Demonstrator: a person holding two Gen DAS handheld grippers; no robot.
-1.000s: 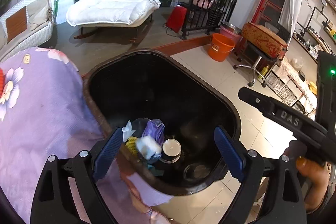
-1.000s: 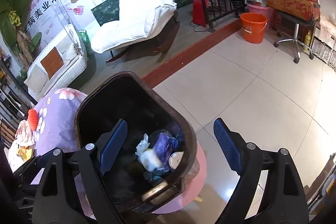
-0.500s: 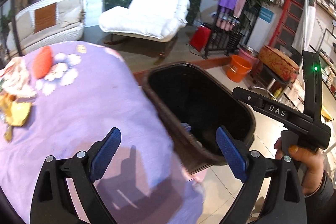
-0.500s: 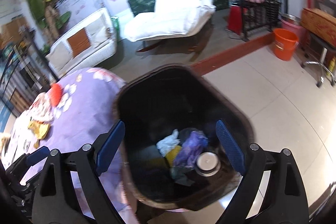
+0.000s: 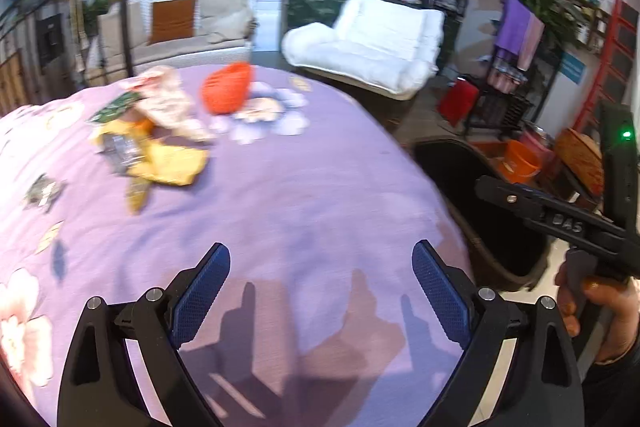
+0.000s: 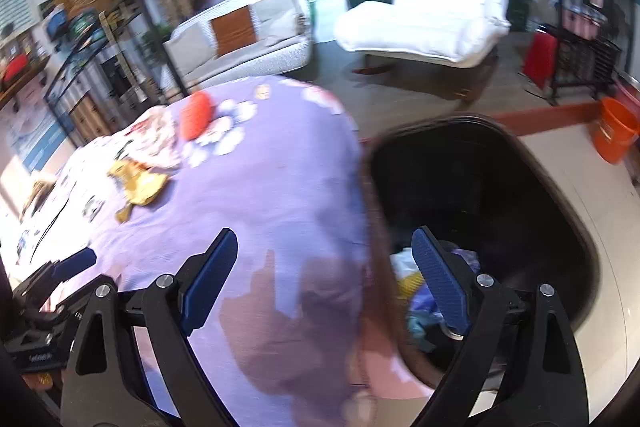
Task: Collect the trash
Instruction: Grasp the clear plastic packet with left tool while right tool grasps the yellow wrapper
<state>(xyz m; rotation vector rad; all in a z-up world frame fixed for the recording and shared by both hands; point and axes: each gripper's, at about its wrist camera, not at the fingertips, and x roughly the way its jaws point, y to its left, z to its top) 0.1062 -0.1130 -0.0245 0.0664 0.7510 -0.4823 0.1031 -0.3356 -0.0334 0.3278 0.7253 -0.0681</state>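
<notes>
A round table in a purple flowered cloth carries trash at its far left: a yellow wrapper, a crumpled white floral wrapper, an orange foam net and small scraps. The same table, yellow wrapper and orange net show in the right wrist view. A black trash bin stands on the floor right of the table, with several pieces of trash inside. My left gripper is open and empty over the table. My right gripper is open and empty, straddling table edge and bin.
A white lounge chair, a wicker sofa, an orange bucket and a black rack stand around the room. The right gripper's body and hand show right of the left gripper. Metal shelves stand at the far left.
Both grippers have swung left, away from above the bin toward the table. The table's trash has come into view; the bin has slid to the right. Both stayed open and empty.
</notes>
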